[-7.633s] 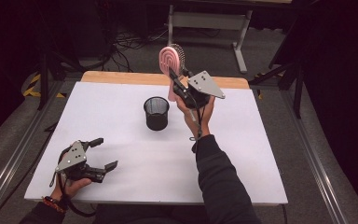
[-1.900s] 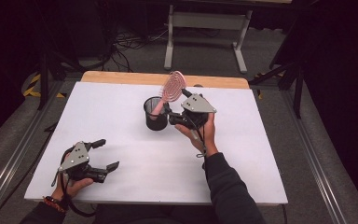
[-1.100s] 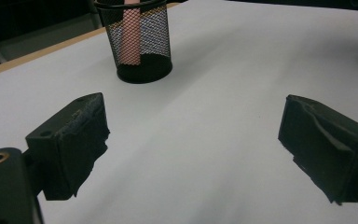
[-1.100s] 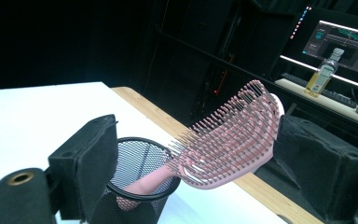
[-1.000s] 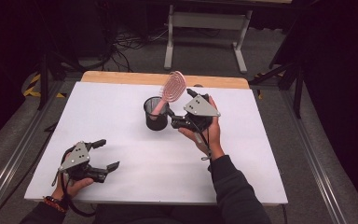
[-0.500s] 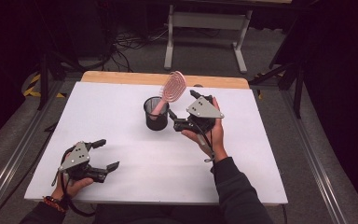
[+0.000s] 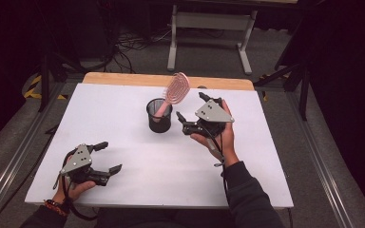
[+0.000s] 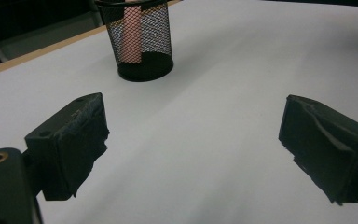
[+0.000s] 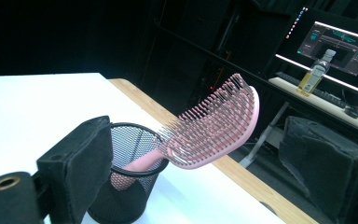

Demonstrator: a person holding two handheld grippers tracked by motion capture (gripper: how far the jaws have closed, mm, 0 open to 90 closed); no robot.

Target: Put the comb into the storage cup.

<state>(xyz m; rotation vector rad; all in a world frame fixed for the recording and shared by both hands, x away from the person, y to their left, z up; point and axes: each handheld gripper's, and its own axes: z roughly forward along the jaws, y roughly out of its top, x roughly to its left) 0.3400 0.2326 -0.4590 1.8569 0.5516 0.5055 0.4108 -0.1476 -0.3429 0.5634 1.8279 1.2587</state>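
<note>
Now the brush (image 7: 173, 93) stands handle-down in the cup (image 7: 159, 115), its pink head leaning out over the rim toward the table's far edge. My right gripper (image 7: 193, 112) sits just beside the cup, jaws wide and empty, with the brush between them in the right gripper view. Its long axis slants up and away from me. My left gripper (image 7: 105, 156) rests well apart near the front edge, also wide, so the right is nearer.
</note>
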